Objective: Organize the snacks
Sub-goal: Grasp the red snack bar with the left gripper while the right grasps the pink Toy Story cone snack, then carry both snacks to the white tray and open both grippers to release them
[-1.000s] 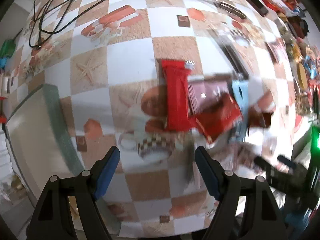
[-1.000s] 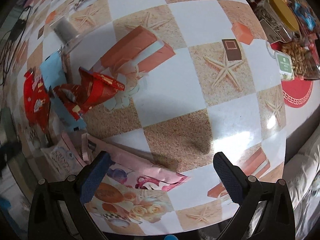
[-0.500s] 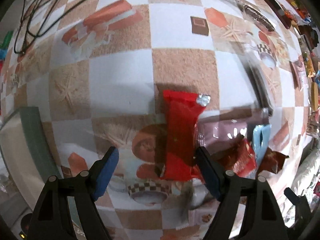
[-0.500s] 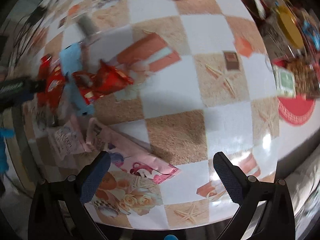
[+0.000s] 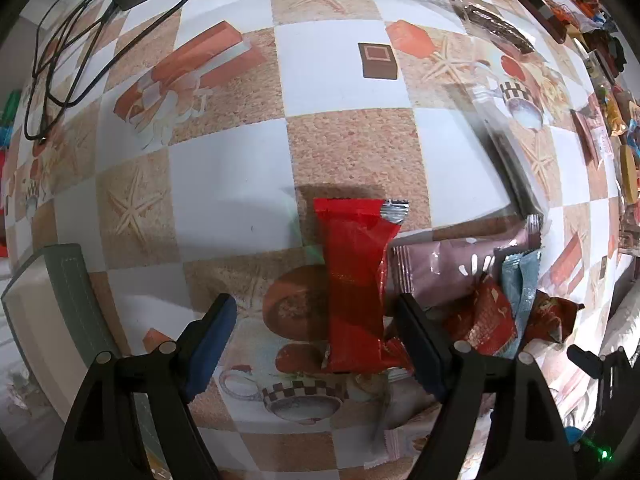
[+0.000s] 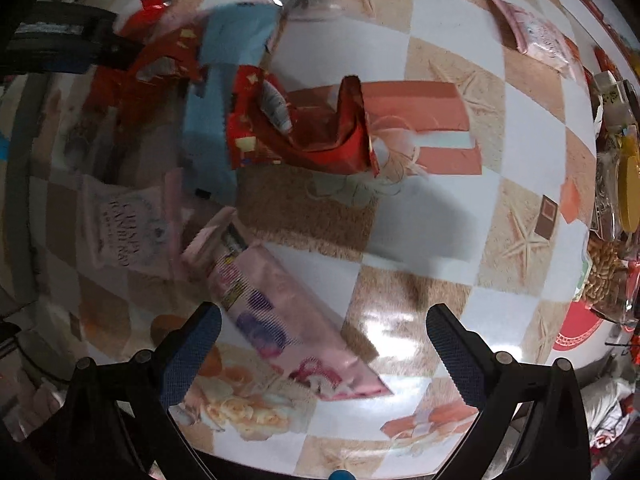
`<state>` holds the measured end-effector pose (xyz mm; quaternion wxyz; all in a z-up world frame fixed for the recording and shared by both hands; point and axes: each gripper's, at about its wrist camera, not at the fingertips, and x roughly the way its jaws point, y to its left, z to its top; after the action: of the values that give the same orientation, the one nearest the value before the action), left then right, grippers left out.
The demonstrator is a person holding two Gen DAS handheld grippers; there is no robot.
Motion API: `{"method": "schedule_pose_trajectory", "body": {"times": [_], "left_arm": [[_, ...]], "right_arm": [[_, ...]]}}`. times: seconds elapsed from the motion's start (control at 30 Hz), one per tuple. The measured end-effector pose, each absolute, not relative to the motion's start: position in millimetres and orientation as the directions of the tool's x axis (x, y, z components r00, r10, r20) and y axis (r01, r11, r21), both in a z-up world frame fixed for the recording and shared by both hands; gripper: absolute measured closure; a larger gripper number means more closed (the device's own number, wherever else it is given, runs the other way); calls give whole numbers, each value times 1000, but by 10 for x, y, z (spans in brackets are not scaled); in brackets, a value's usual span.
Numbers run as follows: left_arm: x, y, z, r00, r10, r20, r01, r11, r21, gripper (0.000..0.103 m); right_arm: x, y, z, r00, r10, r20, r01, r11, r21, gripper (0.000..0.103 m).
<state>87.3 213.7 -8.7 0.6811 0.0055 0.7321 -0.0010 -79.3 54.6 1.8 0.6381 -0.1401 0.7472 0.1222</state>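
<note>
Left claw (image 5: 316, 340) pointing down at table (image 5: 344, 80), jaws spread wide, nothing gripped. Red snack bar (image 5: 354, 284) lying flat between its fingers, closer to the right one (no pad contact that I can see). Pink wrapper (image 5: 448, 268), blue one (image 5: 520, 280), crinkled red pack (image 5: 486, 320) piled just beside it. Right claw (image 6: 320, 354) also released, hanging over long pink packet (image 6: 288, 320); crumpled red bag (image 6: 304, 128) further out, frame blurry.

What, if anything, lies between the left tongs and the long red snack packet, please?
Nothing visible does. The left tongs stand open with the red packet lying flat between the fingers. A pink packet lies close beside it, behind the finger on that side.
</note>
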Motion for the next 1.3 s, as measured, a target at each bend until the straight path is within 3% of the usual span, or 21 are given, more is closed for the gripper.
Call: {"method": "schedule_pose_trajectory", "body": {"times": [0.4, 0.5, 0.6, 0.73, 0.77, 0.83, 1.03, 1.1, 1.17, 1.3], "left_arm": [[812, 1947, -86, -57, 5, -998, 23, 1000, 3, 18], [806, 1937, -78, -51, 8, -999, 20, 1000, 7, 25], [747, 1945, -28, -31, 9, -999, 54, 998, 7, 41], [644, 1914, 6, -20, 4, -1000, 99, 995, 2, 70], [621, 1918, 13, -22, 2, -1000, 107, 994, 0, 76], [528, 1936, 40, -38, -8, -999, 112, 994, -12, 78], [-180, 2036, 25, -69, 17, -997, 136, 991, 8, 76], [-346, 2065, 23, -52, 55, -997, 155, 987, 46, 65], [-387, 2110, 5, -53, 63, -997, 141, 989, 55, 40], [-369, 2181, -23, -57, 33, -998, 98, 995, 27, 35]], "right_arm": [[-465, 447, -156, -228, -61, -972, -328, 944, 18, 0], [-417, 475, -164, -229, -57, -972, -306, 952, 16, 2], [-390, 465, -22, -203, -50, -978, -326, 945, 19, 23], [-351, 587, 155, -173, -42, -984, -368, 930, 25, 81], [-334, 594, 165, -176, -32, -984, -354, 935, 33, 85], [-320, 590, 186, -173, -22, -985, -331, 943, 37, 85], [-440, 372, 305, -219, 85, -972, -232, 963, 137, 85], [-463, 318, 310, -221, 109, -969, -204, 966, 156, 85], [-444, 273, 312, -218, 121, -968, -188, 968, 163, 85], [-402, 212, 305, -222, 118, -968, -172, 972, 158, 85]]}}
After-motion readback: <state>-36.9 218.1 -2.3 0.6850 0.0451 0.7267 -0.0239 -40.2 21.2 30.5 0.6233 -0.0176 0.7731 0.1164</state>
